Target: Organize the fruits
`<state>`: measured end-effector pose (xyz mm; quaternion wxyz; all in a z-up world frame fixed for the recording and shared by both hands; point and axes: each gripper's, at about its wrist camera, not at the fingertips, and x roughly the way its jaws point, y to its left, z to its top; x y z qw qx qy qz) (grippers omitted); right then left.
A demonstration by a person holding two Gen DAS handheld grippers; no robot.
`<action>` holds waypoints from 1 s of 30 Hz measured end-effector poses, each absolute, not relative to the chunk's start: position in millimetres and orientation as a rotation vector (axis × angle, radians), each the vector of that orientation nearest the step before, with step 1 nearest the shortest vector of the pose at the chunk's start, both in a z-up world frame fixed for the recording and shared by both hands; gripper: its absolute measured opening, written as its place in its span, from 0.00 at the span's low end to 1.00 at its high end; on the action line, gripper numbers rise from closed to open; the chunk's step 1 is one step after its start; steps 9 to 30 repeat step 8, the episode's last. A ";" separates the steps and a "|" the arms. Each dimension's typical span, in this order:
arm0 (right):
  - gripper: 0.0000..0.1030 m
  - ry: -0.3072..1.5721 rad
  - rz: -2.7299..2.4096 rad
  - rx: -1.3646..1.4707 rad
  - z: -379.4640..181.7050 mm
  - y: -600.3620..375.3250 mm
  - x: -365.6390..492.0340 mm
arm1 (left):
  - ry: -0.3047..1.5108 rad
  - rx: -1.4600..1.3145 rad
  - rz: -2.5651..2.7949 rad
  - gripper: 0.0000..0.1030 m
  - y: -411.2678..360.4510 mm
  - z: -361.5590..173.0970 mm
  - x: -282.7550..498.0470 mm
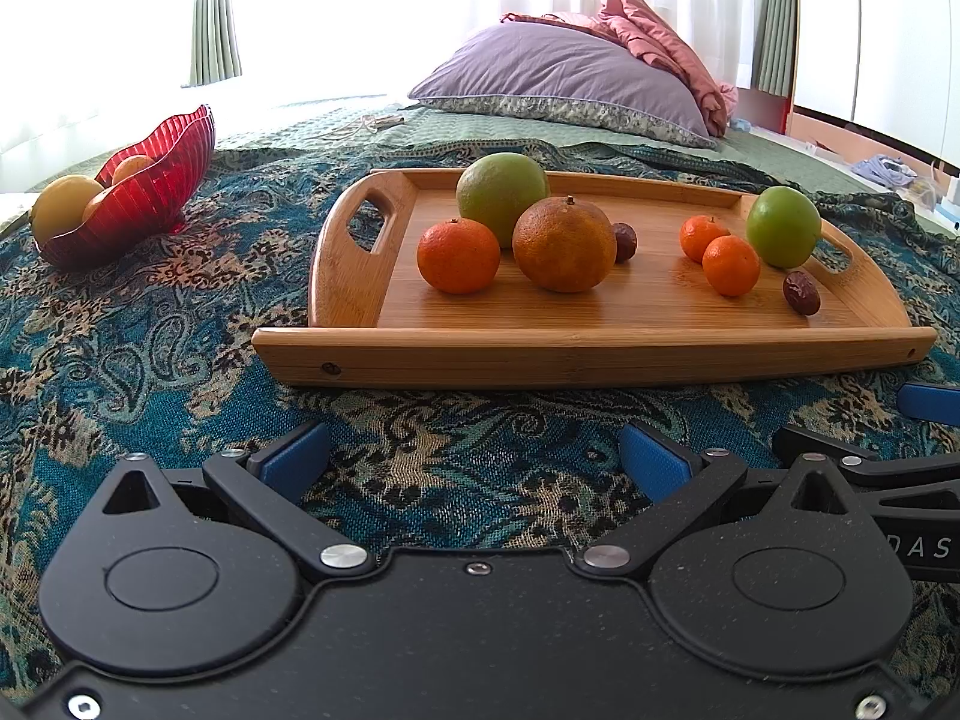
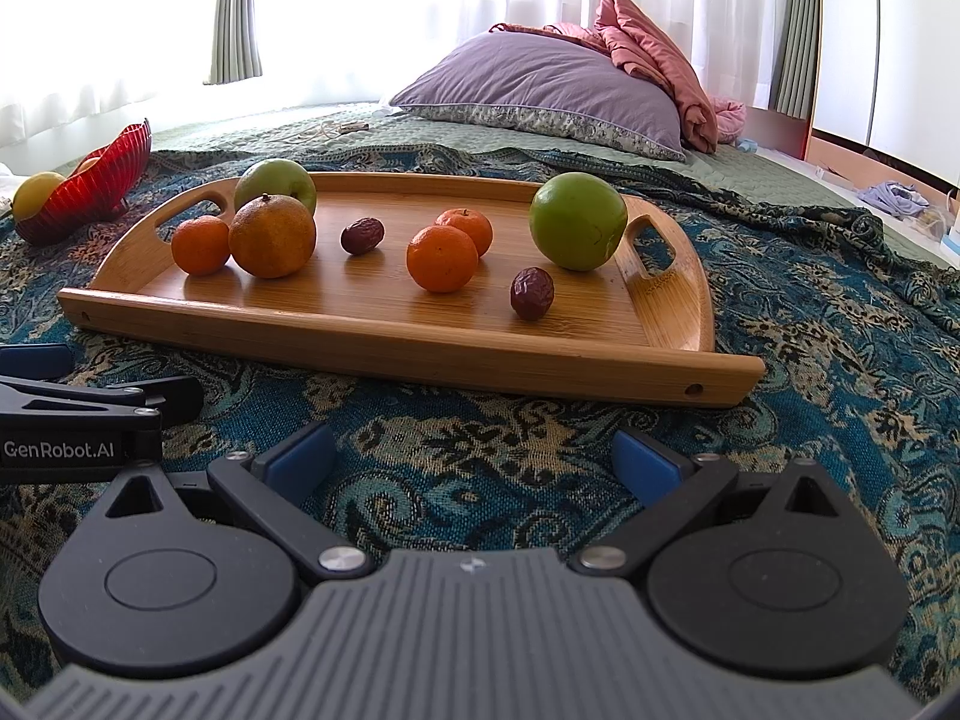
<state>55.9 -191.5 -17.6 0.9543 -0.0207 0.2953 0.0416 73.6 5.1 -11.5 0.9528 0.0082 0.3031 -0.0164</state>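
A wooden tray [image 1: 588, 354] [image 2: 420, 354] lies on the patterned cloth ahead of both grippers. On it are a large orange [image 1: 564, 246] [image 2: 273, 237], three small mandarins [image 1: 459, 255] [image 2: 443, 258], two green apples [image 1: 783, 227] [image 2: 577, 221] and two dark dates [image 1: 801, 294] [image 2: 532, 293]. A red glass bowl [image 1: 150, 180] [image 2: 90, 180] with yellow and orange fruit stands far left. My left gripper [image 1: 474, 462] is open and empty, short of the tray's front edge. My right gripper [image 2: 474, 459] is open and empty beside it.
The cloth [image 1: 150, 360] covers a bed. A purple pillow [image 1: 558, 75] and a pink blanket [image 1: 660, 42] lie behind the tray. Bright curtained windows are at the back. Each gripper's finger shows at the other view's edge [image 2: 90, 402].
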 end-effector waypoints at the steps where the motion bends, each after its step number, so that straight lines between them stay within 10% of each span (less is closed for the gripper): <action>1: 1.00 0.600 0.085 -0.042 -17.5 -191.7 55.7 | 0.615 0.017 -0.033 1.00 5.2 -11.2 73.2; 30: 1.00 0.600 0.084 -0.042 -17.6 -191.6 55.8 | 0.614 0.017 -0.032 1.00 5.3 -10.8 73.7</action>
